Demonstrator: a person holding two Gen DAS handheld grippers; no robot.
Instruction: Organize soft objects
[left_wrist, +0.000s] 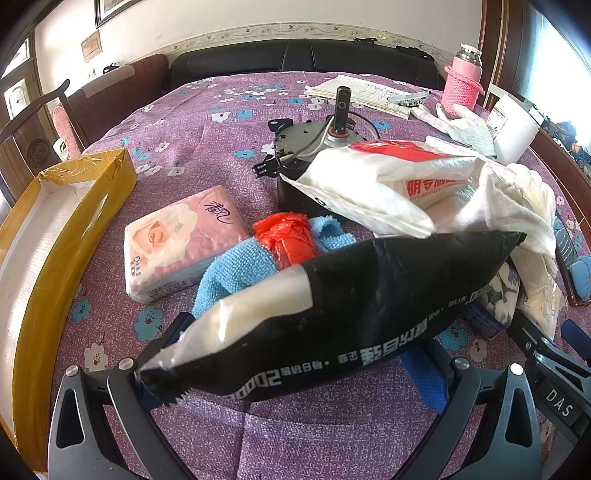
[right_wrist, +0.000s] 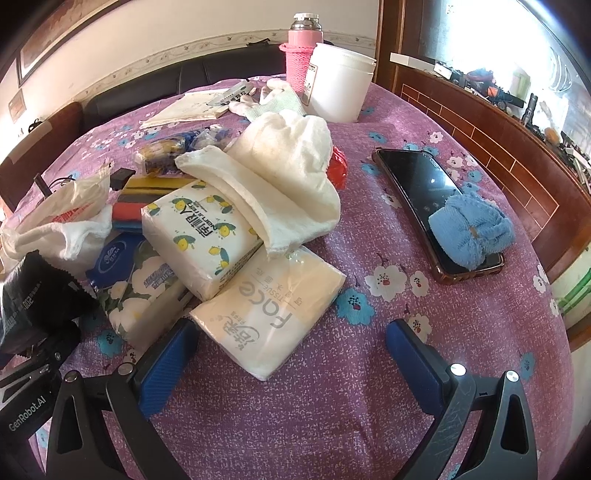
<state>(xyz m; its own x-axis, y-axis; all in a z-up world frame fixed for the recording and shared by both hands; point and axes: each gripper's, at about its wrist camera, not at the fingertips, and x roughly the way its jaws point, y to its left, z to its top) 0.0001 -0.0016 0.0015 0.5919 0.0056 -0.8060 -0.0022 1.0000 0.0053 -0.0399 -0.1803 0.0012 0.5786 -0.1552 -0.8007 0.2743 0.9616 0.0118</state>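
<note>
Mostly undone: from the left wrist, the left hand-held gripper (left_wrist: 295, 373) pinches a black-and-clear plastic tissue pack (left_wrist: 332, 317) above the table (left_wrist: 177, 122); the long yellow cardboard box (left_wrist: 55, 236) at the left edge looks empty. From the right wrist, the right hand-held gripper (right_wrist: 291, 354) hangs spread near a cream face-tissue pack (right_wrist: 269, 310); packs and white towels (right_wrist: 288, 173) lie heaped.

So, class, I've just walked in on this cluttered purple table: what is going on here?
A person holding two grippers is sorting soft things. The left gripper holds a black and clear pack above the tablecloth, with a yellow box open to its left. The right gripper is open and empty, near the Face tissue pack. Towels and other tissue packs lie piled behind.
</note>
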